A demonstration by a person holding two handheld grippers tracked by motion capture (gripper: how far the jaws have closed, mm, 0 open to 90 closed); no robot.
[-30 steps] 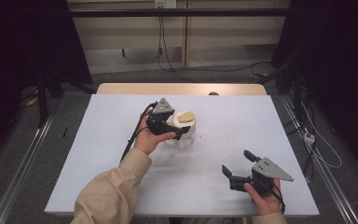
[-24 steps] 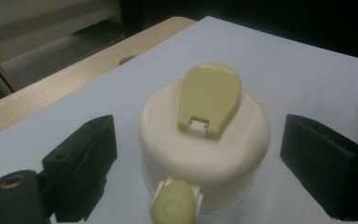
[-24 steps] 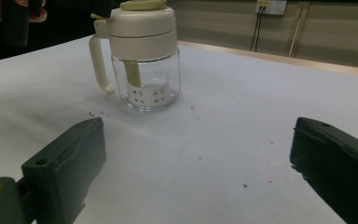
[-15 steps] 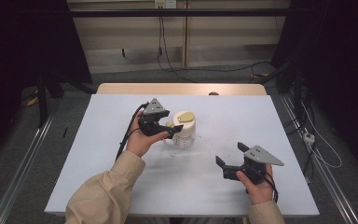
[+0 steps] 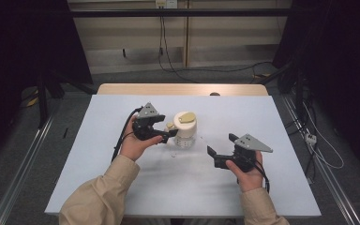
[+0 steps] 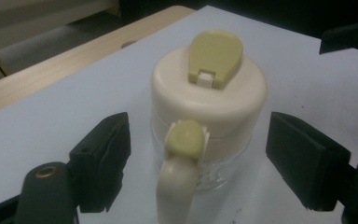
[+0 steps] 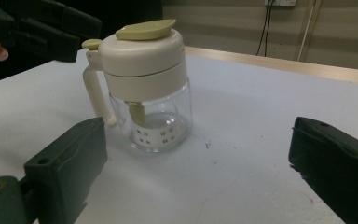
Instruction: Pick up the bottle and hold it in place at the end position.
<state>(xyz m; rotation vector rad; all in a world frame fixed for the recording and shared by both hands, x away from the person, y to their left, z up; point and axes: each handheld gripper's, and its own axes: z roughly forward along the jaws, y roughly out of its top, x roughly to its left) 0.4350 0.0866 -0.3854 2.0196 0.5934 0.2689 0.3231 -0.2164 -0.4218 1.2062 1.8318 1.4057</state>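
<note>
- Your jug (image 5: 185,131) sits mid-table (image 5: 281,112), cream lid shut, glass base looks empty.
- Left gripper (image 6: 196,158) has just closed in, jaws either side of the handle (image 6: 177,186), not touching.
- Right gripper (image 5: 220,151) hangs open nearby.

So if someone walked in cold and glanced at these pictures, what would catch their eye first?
Probably the small clear glass jug with a cream plastic lid and olive-green flip cap, standing upright near the middle of the pale blue table. The left tongs sit at its cream handle, one jaw to each side, jaws having just been closing. The right tongs hover open, apart from it, toward the person's right.
</note>
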